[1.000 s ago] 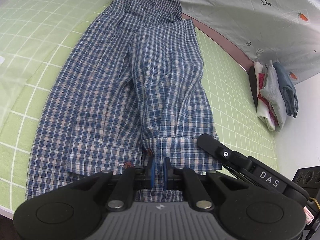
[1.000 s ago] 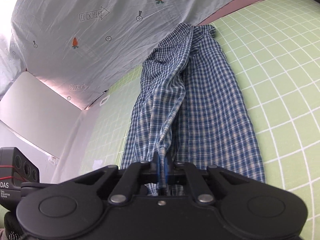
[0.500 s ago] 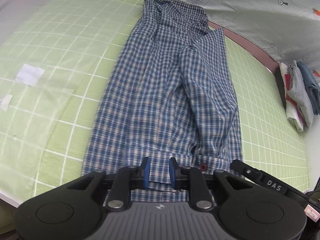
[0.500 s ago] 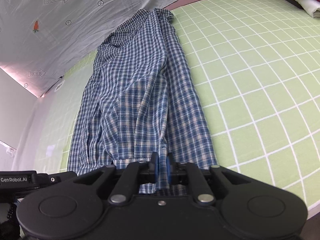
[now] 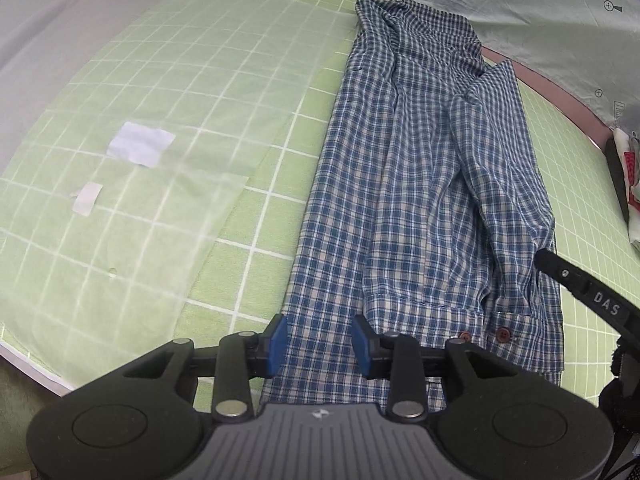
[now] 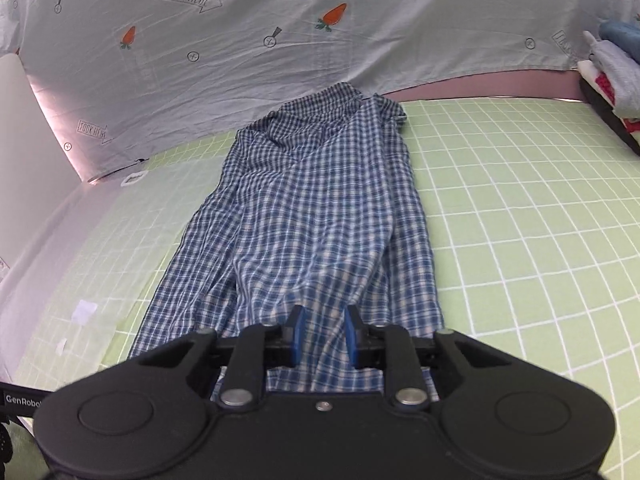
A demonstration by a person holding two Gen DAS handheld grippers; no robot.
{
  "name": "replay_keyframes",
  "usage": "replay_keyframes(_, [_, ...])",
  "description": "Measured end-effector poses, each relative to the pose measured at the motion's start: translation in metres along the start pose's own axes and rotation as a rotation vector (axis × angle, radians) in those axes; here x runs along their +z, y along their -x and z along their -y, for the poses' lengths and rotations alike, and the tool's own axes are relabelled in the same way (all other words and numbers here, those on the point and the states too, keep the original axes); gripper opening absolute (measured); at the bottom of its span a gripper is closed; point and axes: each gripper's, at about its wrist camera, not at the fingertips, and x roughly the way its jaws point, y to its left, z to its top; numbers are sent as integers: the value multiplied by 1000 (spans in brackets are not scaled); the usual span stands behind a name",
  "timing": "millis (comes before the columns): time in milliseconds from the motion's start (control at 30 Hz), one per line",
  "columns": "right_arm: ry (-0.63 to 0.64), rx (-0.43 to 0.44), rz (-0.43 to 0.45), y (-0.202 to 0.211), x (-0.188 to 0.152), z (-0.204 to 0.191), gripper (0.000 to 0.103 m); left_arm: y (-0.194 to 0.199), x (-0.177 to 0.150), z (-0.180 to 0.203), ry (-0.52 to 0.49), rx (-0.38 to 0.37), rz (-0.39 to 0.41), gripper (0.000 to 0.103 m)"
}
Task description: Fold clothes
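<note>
Shirt: a blue and white checked shirt lies lengthwise on the green grid mat, folded into a long narrow strip, its far end bunched against the backdrop; in the right wrist view the same shirt runs straight away from the camera.
Sleeve: one sleeve is laid along the right half of the strip, its cuff with two dark red buttons near the close end.
Left gripper: the left gripper hangs over the near left part of the shirt with its blue pads wide apart and nothing held between them; whether the pads touch the cloth cannot be told.
Right gripper: the right gripper sits over the near end of the shirt, its jaws parted with cloth visible in the gap, not pinched.
Mat: pale tape patches lie on a clear sheet to the left of the shirt, well apart from it.
Backdrop: a grey cloth with carrot prints stands behind the mat.
Pile: folded clothes lie stacked at the far right edge, well apart from the shirt.
</note>
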Motion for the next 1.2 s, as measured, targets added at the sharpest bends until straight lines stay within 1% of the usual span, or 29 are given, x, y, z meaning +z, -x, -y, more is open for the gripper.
replay_keyframes(100, [36, -30, -79, -21, -13, -7, 20, -3, 1, -2, -8, 9, -7, 41])
replay_keyframes(167, [13, -43, -135, -29, -24, -4, 19, -6, 1, -3, -15, 16, -12, 41])
replay_keyframes(267, [4, -48, -133, -18, -31, 0, 19, -9, 0, -5, -27, 23, -20, 42])
replay_keyframes(300, [-5, -52, -123, -12, -31, 2, 22, -10, -1, -6, -31, 25, -23, 42])
replay_keyframes(367, [-33, -71, -101, -1, -30, 6, 41, -13, -4, -6, -42, 31, -29, 42])
replay_keyframes(400, [-38, -87, -91, 4, -30, 8, 45, -14, -5, -6, -49, 32, -32, 42])
replay_keyframes(433, [-39, -108, -83, 8, -31, 9, 53, -15, -6, -6, -54, 32, -34, 42])
replay_keyframes(467, [-35, -131, -80, 13, -33, 10, 57, -15, -8, -6, -60, 31, -37, 42])
replay_keyframes(600, [-60, -168, -100, 22, -45, 20, 63, -16, -17, -4, -82, 41, -53, 42])
replay_keyframes(733, [-77, -190, -128, 27, -59, 23, 65, -17, -26, -1, -102, 48, -54, 42])
replay_keyframes(867, [-62, -200, -143, 32, -70, 19, 73, -15, -38, 4, -120, 52, -46, 43])
replay_keyframes(967, [-57, -205, -163, 33, -77, 16, 74, -13, -45, 4, -122, 40, -46, 44])
replay_keyframes(1000, [-57, -204, -170, 34, -80, 15, 74, -13, -48, 5, -126, 37, -45, 47])
replay_keyframes(1033, [-57, -203, -176, 34, -82, 15, 74, -13, -50, 6, -130, 33, -45, 48])
replay_keyframes(1100, [-55, -198, -182, 35, -84, 13, 74, -13, -54, 8, -140, 26, -45, 48])
replay_keyframes(1200, [-51, -202, -195, 34, -86, 11, 74, -9, -56, 12, -166, -4, -41, 48])
